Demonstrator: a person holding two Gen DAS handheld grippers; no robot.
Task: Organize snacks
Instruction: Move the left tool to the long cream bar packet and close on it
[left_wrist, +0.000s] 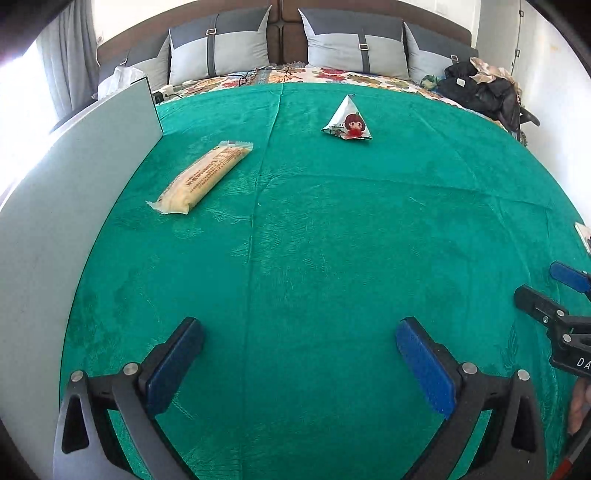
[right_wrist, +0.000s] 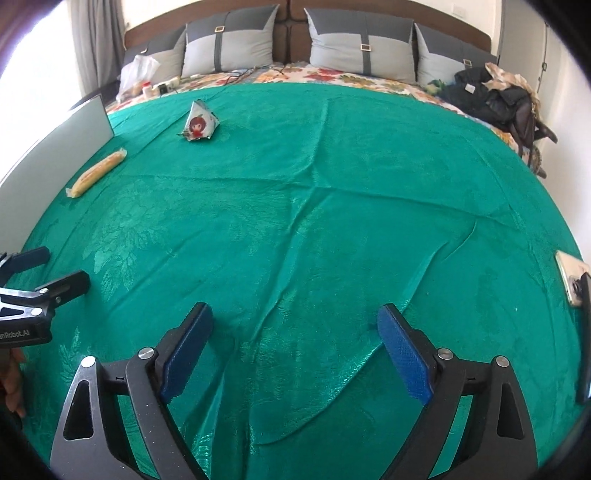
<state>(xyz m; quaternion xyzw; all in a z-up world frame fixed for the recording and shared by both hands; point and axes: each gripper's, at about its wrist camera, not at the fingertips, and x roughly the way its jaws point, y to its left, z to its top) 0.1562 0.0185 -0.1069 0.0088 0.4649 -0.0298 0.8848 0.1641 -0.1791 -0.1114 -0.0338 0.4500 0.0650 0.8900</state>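
Green cloth (left_wrist: 332, 240) covers the bed, where a long yellow bar (left_wrist: 201, 179) lies beside a grey board (left_wrist: 74, 192), a triangle packet (left_wrist: 349, 122) further right, and left gripper (left_wrist: 299, 365) and right gripper (right_wrist: 295, 350) gape empty, so reaching seems next.

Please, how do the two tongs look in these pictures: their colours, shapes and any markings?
The left tongs and the right tongs look alike: black angular linkage arms with triangular cut-outs and round silver rivets, ending in flat rectangular fingers faced with blue textured pads. White lettering marks each body, only partly readable. No cables or sleeves show.
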